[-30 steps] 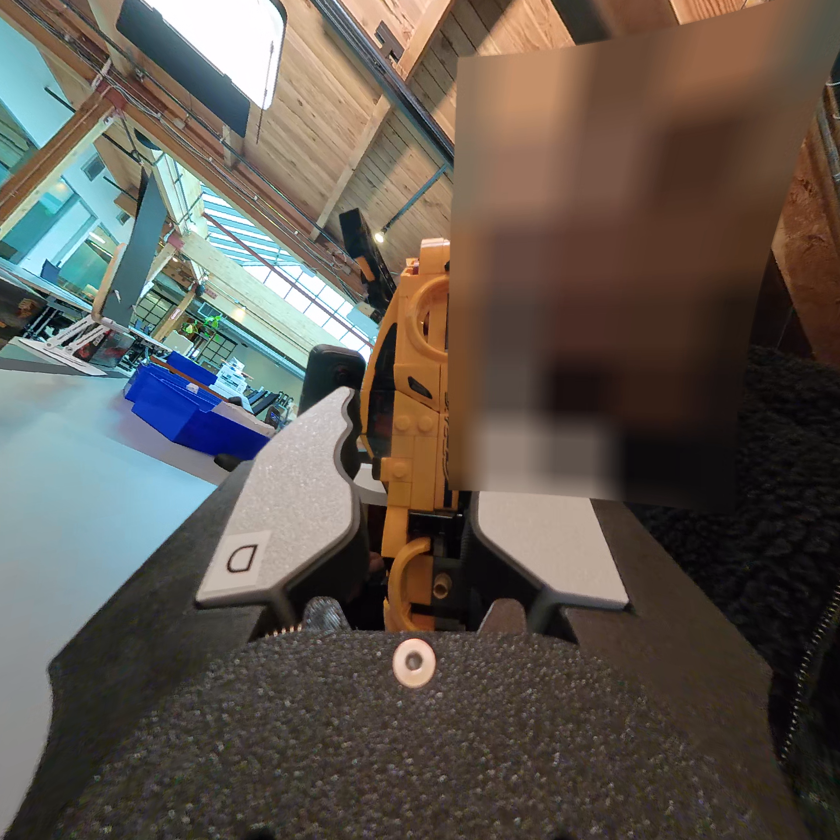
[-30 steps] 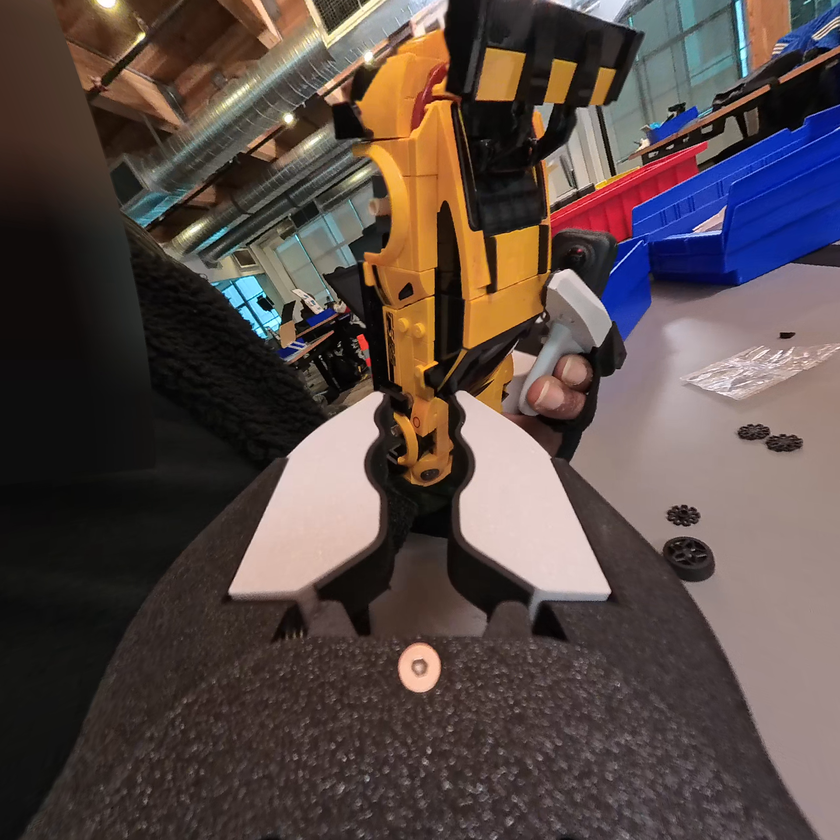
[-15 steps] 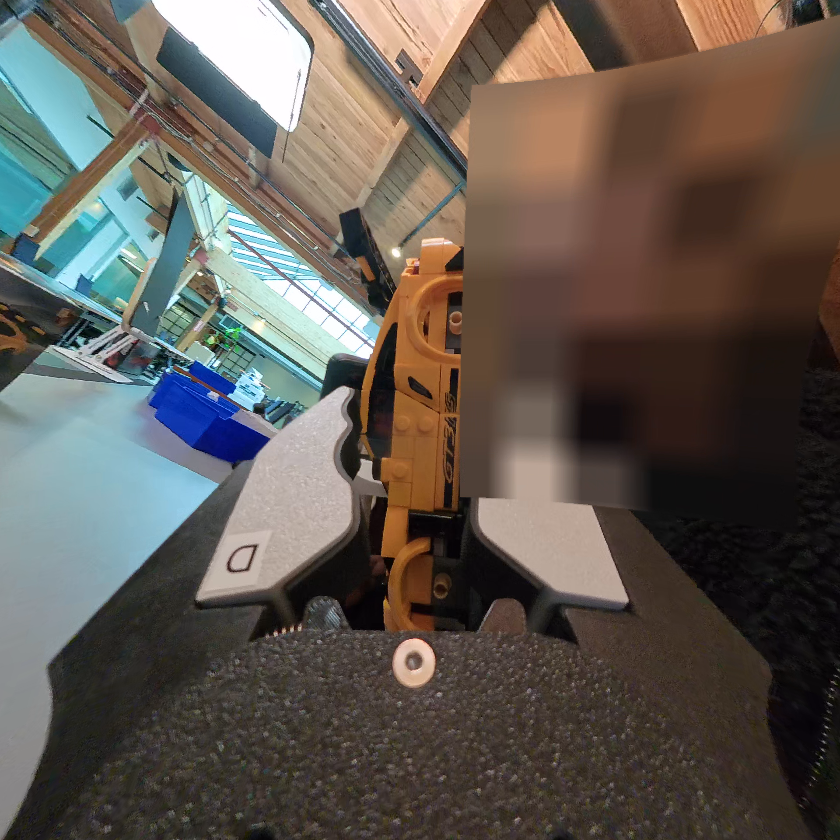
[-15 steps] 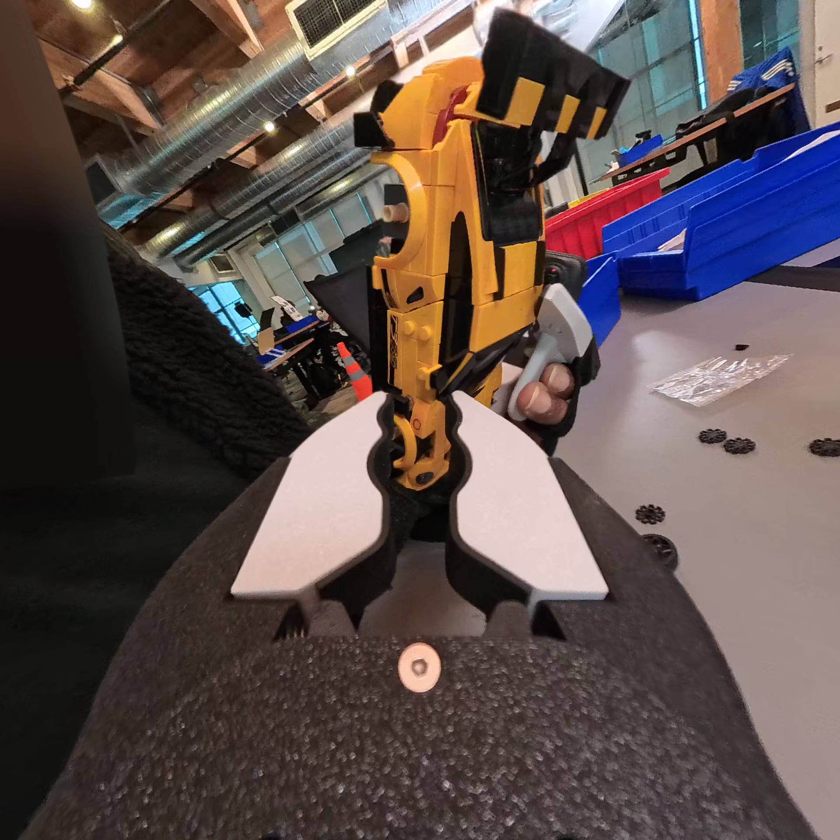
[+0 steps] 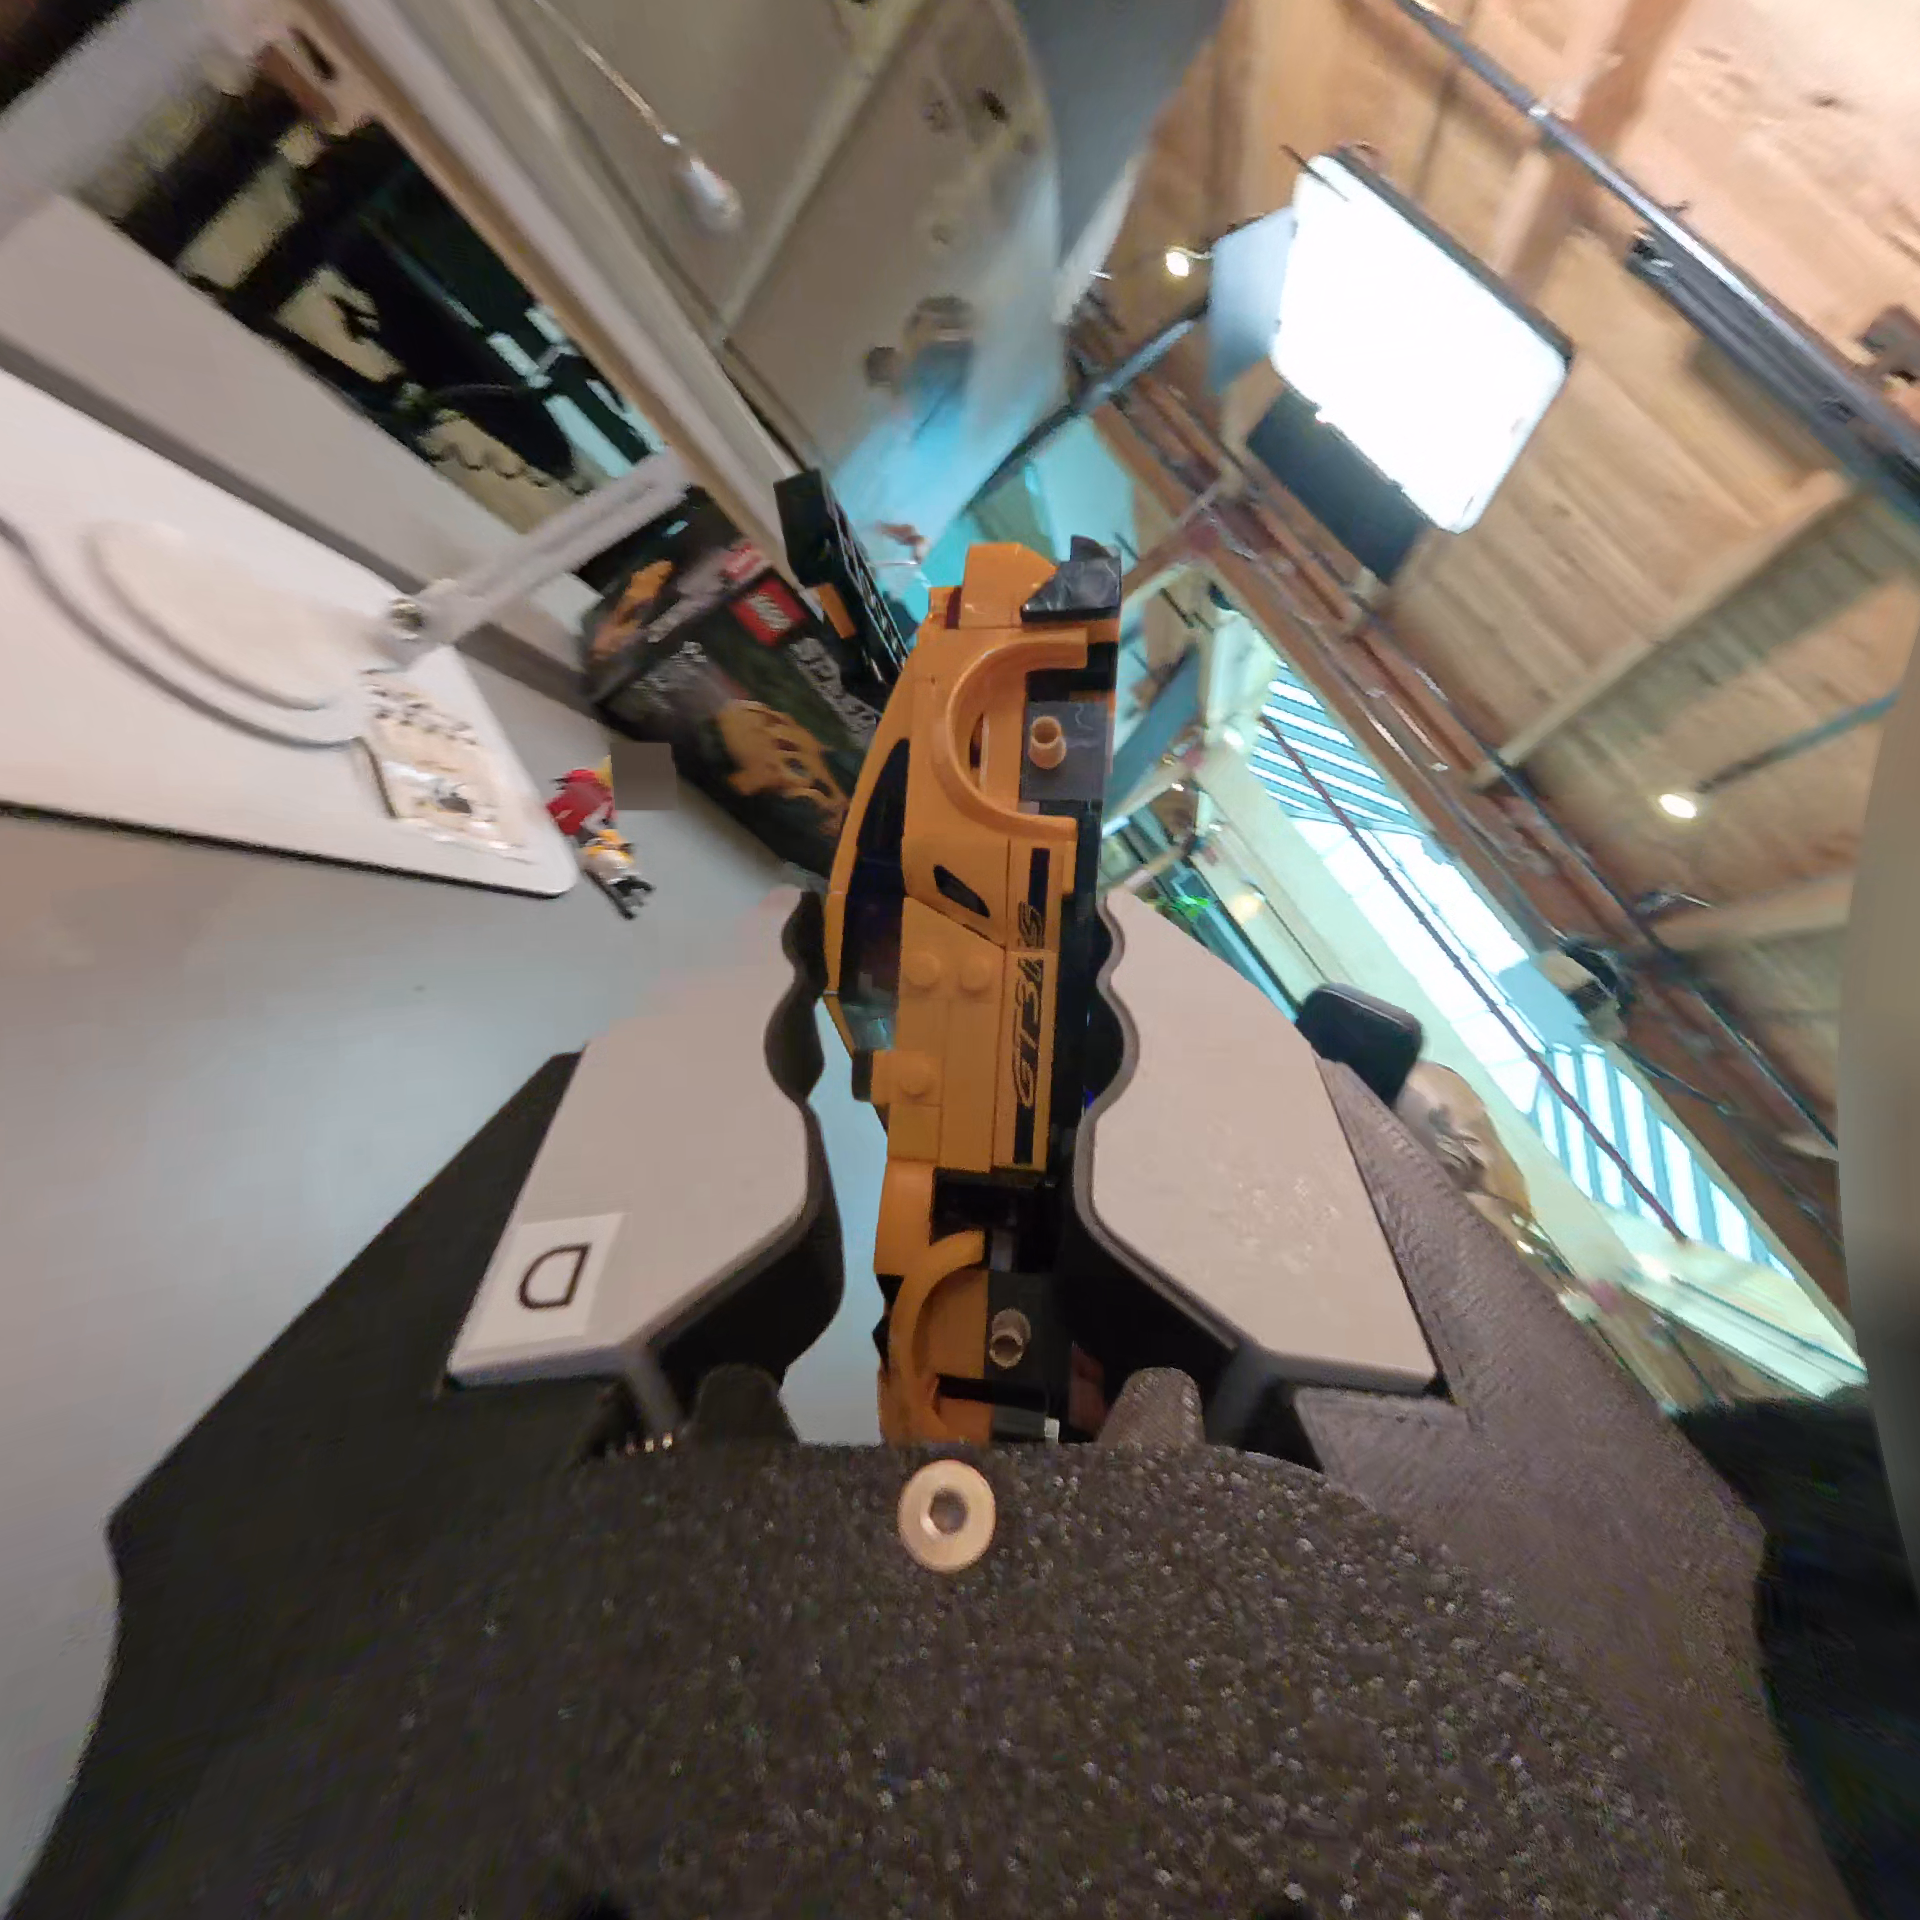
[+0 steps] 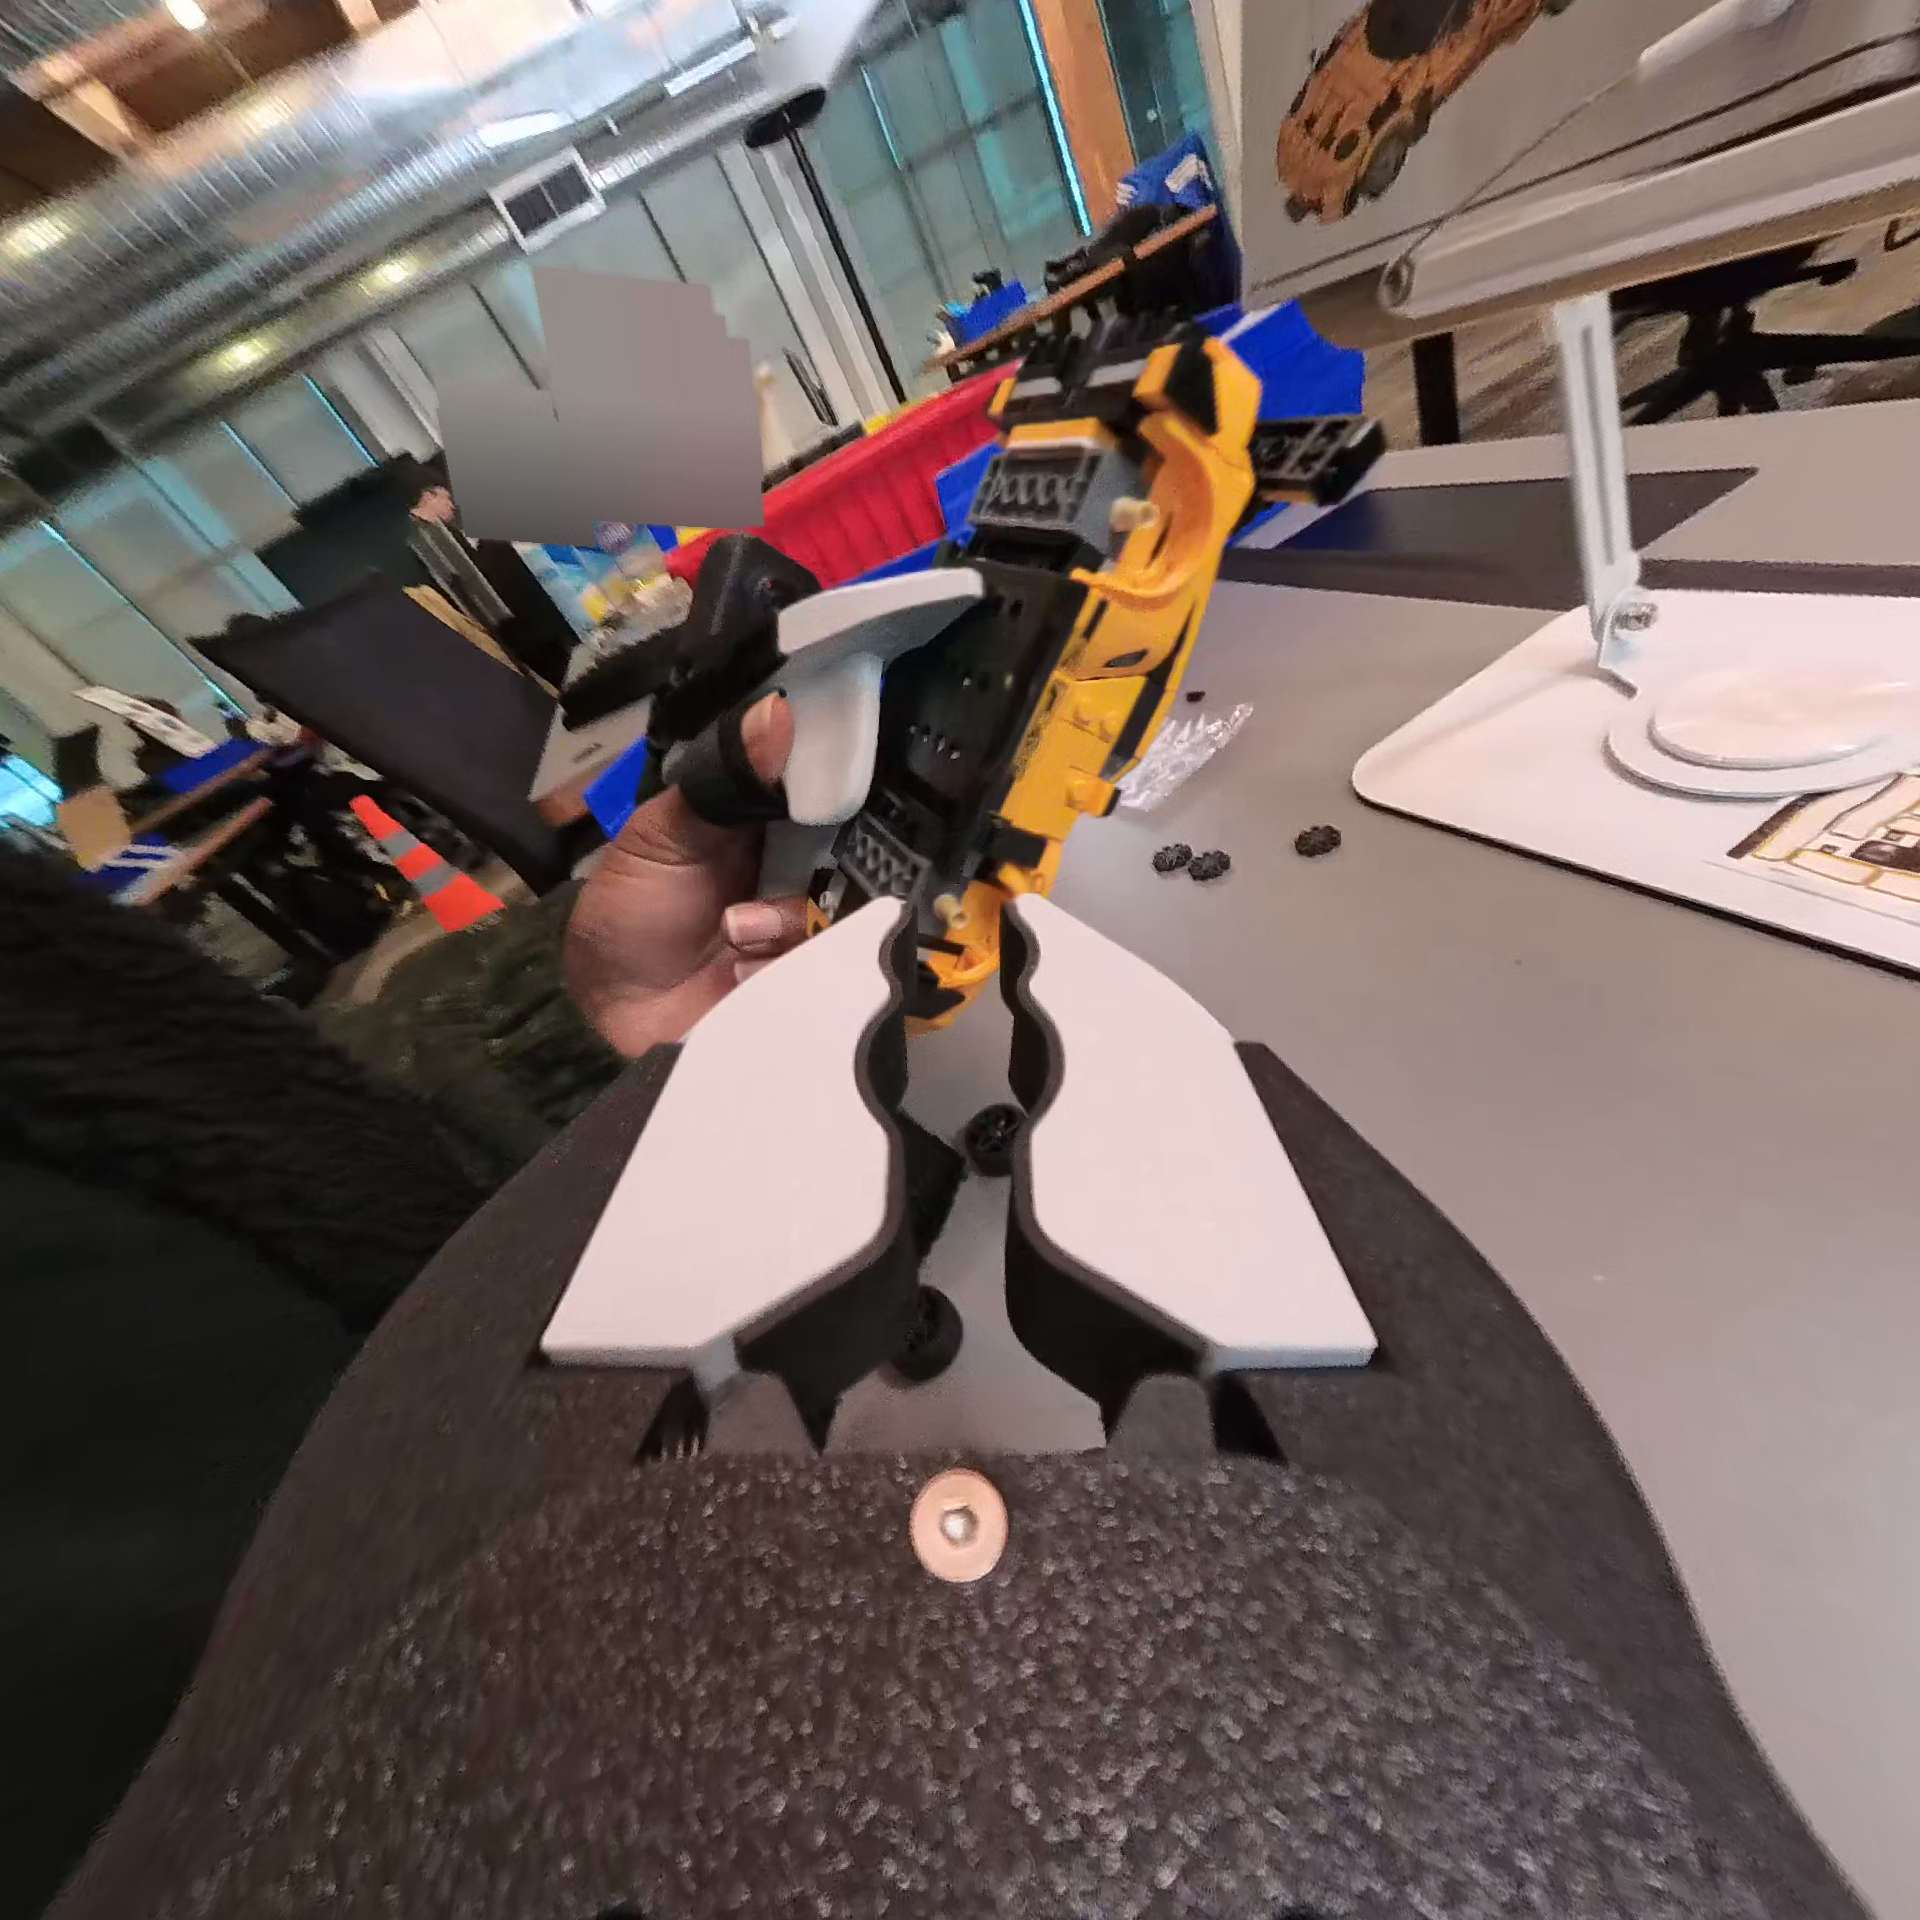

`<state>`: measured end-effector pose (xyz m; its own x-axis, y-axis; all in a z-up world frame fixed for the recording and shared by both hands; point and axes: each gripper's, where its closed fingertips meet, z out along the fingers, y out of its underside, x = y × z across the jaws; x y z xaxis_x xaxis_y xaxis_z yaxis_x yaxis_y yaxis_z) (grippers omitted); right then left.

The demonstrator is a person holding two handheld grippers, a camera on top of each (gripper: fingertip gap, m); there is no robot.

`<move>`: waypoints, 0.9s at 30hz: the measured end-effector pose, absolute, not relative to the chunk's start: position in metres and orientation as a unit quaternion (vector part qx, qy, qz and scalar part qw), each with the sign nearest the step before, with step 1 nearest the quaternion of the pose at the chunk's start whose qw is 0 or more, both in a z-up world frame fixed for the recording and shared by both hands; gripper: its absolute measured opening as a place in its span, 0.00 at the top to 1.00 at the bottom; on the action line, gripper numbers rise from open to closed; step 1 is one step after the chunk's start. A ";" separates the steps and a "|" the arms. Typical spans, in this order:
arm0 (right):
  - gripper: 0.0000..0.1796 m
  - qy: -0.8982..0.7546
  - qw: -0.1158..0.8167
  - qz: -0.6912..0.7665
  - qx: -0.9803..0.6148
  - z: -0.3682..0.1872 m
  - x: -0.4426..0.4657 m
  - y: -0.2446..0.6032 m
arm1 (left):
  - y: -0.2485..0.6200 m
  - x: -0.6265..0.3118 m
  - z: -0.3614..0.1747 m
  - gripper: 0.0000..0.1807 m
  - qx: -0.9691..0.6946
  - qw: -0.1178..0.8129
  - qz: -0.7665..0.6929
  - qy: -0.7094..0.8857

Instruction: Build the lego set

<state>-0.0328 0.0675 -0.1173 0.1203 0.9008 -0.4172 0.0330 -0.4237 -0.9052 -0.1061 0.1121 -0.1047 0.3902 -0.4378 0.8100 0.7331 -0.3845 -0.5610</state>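
Fingers, left: the left gripper (image 5: 951,1023) is clamped on the yellow lego car (image 5: 977,987), which stands on end between the two grey pads, nose up, its side and empty wheel arches facing the camera.
Fingers, right: the right gripper (image 6: 956,966) stands a little apart, gripping nothing; the car's lower end (image 6: 1049,748) sits just beyond the tips, and whether it touches them I cannot tell.
Hand: a person's hand (image 6: 665,894) grips the left gripper's handle, seen from the right wrist view.
Loose wheels: two black wheels (image 6: 992,1138) lie on the grey counter (image 6: 1455,1143) between the right fingers; small black hub pieces (image 6: 1190,860) lie farther out.
Mid counter: a white tray (image 6: 1455,769) with a stand and an instruction sheet; a red minifigure (image 5: 587,821) lies near its edge.
Far: the lego box (image 5: 717,675) behind the car; blue and red bins (image 6: 883,488) beyond.
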 end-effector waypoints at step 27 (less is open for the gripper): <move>0.90 -0.303 0.329 0.598 -0.665 -0.127 -0.050 0.076 | 0.104 -0.109 -0.110 0.72 -0.556 0.491 -0.649 -0.170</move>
